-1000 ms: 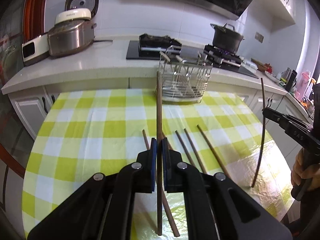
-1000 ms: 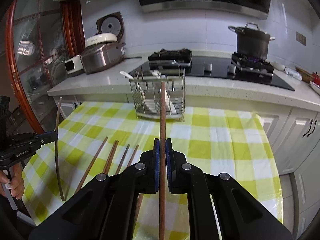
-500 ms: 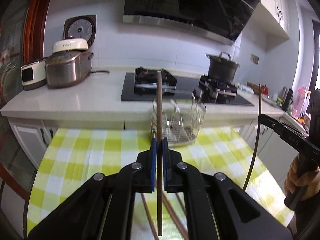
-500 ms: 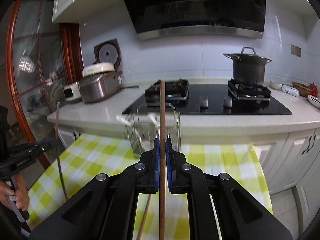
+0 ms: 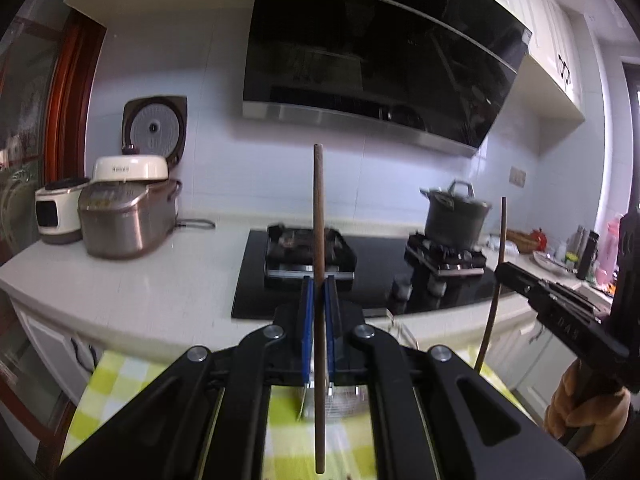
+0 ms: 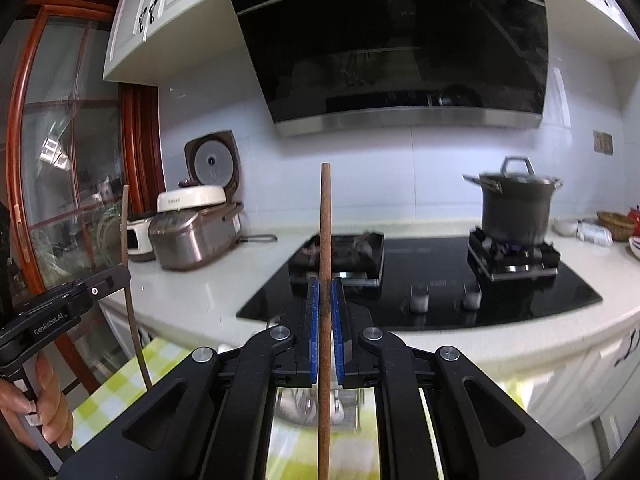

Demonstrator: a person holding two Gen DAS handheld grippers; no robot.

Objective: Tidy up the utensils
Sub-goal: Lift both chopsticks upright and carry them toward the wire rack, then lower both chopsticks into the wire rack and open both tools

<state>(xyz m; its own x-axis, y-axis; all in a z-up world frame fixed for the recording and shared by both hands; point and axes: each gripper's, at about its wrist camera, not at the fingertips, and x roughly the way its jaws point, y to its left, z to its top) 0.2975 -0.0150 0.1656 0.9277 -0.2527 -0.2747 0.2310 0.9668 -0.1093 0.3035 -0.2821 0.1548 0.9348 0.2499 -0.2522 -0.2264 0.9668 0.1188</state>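
My left gripper (image 5: 319, 284) is shut on a brown chopstick (image 5: 318, 216) that stands upright between its blue pads. My right gripper (image 6: 325, 286) is likewise shut on a reddish-brown chopstick (image 6: 325, 220), held vertical. Each gripper shows in the other's view: the right gripper (image 5: 505, 270) at the right edge with its dark chopstick (image 5: 496, 280), the left gripper (image 6: 120, 276) at the left edge with its chopstick (image 6: 130, 288). The wire utensil rack (image 5: 340, 400) sits low on the checked tablecloth (image 5: 104, 384), mostly hidden behind the fingers, and shows again as the rack (image 6: 300, 404) in the right wrist view.
A white counter (image 5: 160, 292) carries a black hob (image 6: 420, 300) with a lidded pot (image 6: 514, 204), and rice cookers (image 5: 124, 216) at the left. A range hood (image 6: 400, 40) hangs above. A hand (image 6: 44, 408) grips the left tool's handle.
Both grippers have risen and tilted upward with their chopsticks. The table and loose chopsticks have dropped out of sight, and the rack has slid to the bottom of both views.
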